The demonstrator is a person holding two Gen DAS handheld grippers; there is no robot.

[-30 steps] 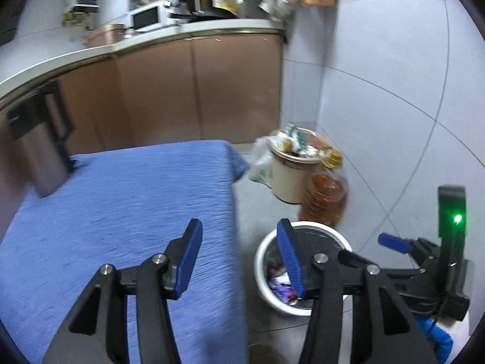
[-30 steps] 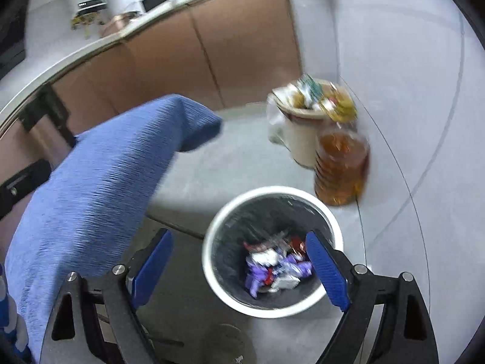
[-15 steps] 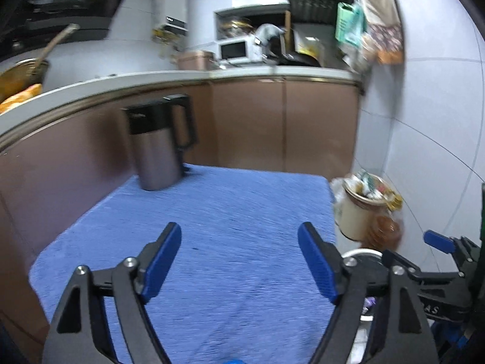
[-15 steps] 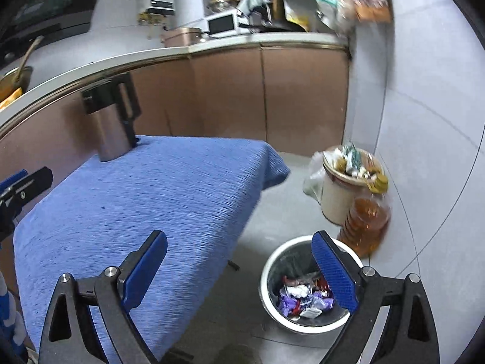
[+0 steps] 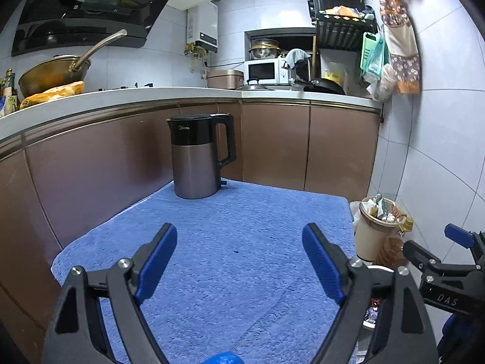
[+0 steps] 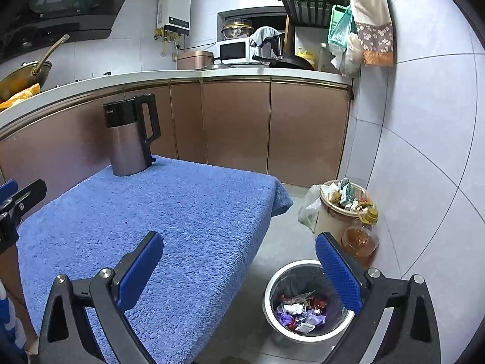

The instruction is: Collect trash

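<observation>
A: Start at the far left. What is there?

B: A brass wok (image 5: 53, 74) sits on the counter (image 5: 157, 94) at the left, under a black range hood (image 5: 81, 9). Along the counter to the right stand a copper-coloured cooker (image 5: 225, 78), a white microwave (image 5: 265, 71) and a dark pan (image 5: 326, 86).

A: And nearer in?

B: A table covered with a blue towel (image 5: 242, 242) fills the middle. An electric kettle (image 5: 198, 154) stands upright at its far left corner, handle to the right. The rest of the towel is bare apart from a tiny dark speck.

A: The left gripper?

B: The left gripper (image 5: 239, 261) hovers over the near part of the towel. Its jaws are opening, wide apart, with nothing between them.

A: The right gripper?

B: The right gripper (image 6: 239, 270) hangs over the table's right edge. Its jaws are opening too, spread wide and empty; its left pad is over the towel, its right pad over the bin.

A: Where is the trash?

B: In the white-rimmed trash bin (image 6: 274, 285) on the floor, just right of the table, near. Crumpled wrappers (image 6: 300, 311), purple, red and white, lie at its bottom.

A: Anything further right?

B: Beyond that bin, against the tiled wall, a cream bin (image 6: 326, 220) is heaped with rubbish, and an oil bottle (image 6: 360, 238) stands just beside it.
</observation>
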